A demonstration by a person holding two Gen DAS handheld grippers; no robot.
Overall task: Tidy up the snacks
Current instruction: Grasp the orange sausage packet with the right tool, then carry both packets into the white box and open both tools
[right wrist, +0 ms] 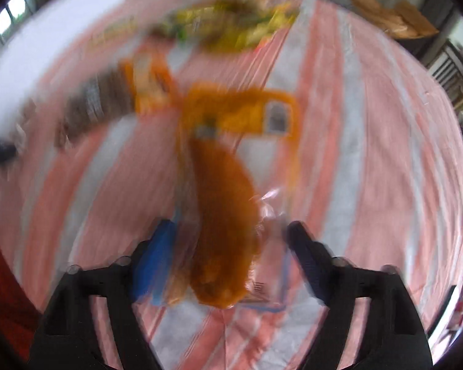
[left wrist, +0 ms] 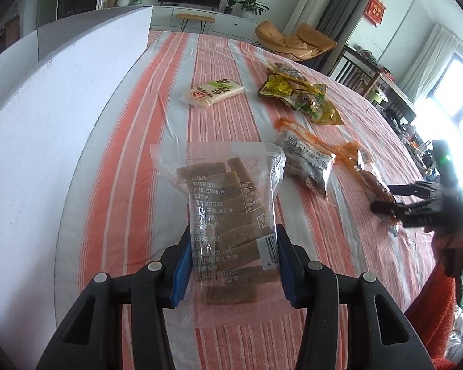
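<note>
Clear bag of brown bars [left wrist: 228, 215] upright; orange-wrapped drumstick pack [right wrist: 222, 215] flat.

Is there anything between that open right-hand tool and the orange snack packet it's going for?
Nothing visible. The right tool already straddles the orange snack packet on the striped cloth, with its pads apart. The picture is blurred, so contact is unclear.

right wrist view: motion-blurred | orange snack pouch [right wrist: 225, 215]: print unreadable | yellow-green packets [right wrist: 231, 24]: smeared, count unclear | left view: clear bag of brown bars [left wrist: 228, 215], lower end behind blue pads [left wrist: 182, 271]
</note>
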